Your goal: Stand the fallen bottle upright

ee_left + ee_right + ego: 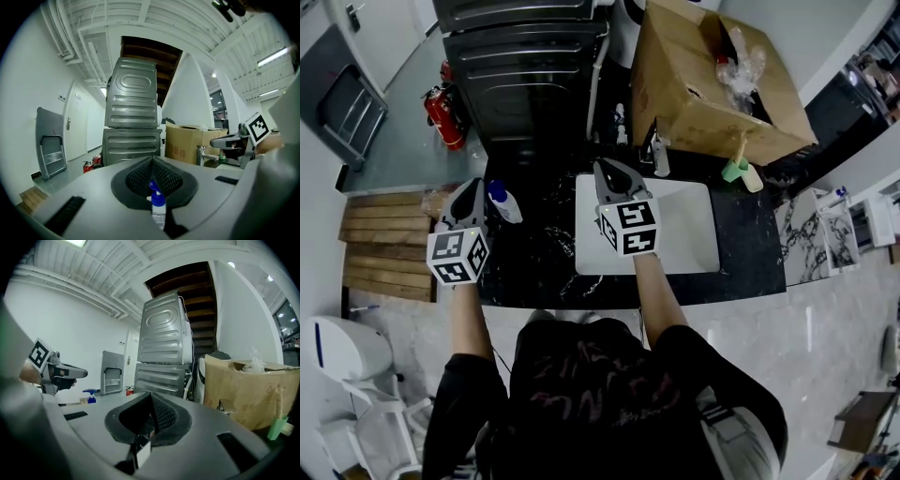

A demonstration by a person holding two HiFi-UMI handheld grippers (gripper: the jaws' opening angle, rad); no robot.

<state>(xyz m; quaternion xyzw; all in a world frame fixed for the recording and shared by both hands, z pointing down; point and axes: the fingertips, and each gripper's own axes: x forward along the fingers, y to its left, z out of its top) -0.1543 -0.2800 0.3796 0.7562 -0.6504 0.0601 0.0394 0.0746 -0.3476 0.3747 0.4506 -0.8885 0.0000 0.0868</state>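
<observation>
A small clear bottle (pixel 502 202) with a blue spray top stands upright on the black counter (pixel 534 253), near its left end. My left gripper (pixel 474 189) is shut and empty, with the bottle just right of its tips. In the left gripper view the bottle (pixel 157 205) shows low and straight ahead, beyond the closed tips of the left gripper (pixel 153 160). My right gripper (pixel 606 171) is shut with nothing in it, over the white sink basin (pixel 680 234). The right gripper view shows the bottle's blue top (pixel 89 396) far left, past the right gripper (pixel 151 398).
A large open cardboard box (pixel 712 89) stands at the counter's back right, with a faucet (pixel 659 155) and a green item (pixel 735 170) before it. Stacked grey metal machines (pixel 525 66) rise behind. A red fire extinguisher (pixel 442 117) and a wooden pallet (pixel 384 246) are at left.
</observation>
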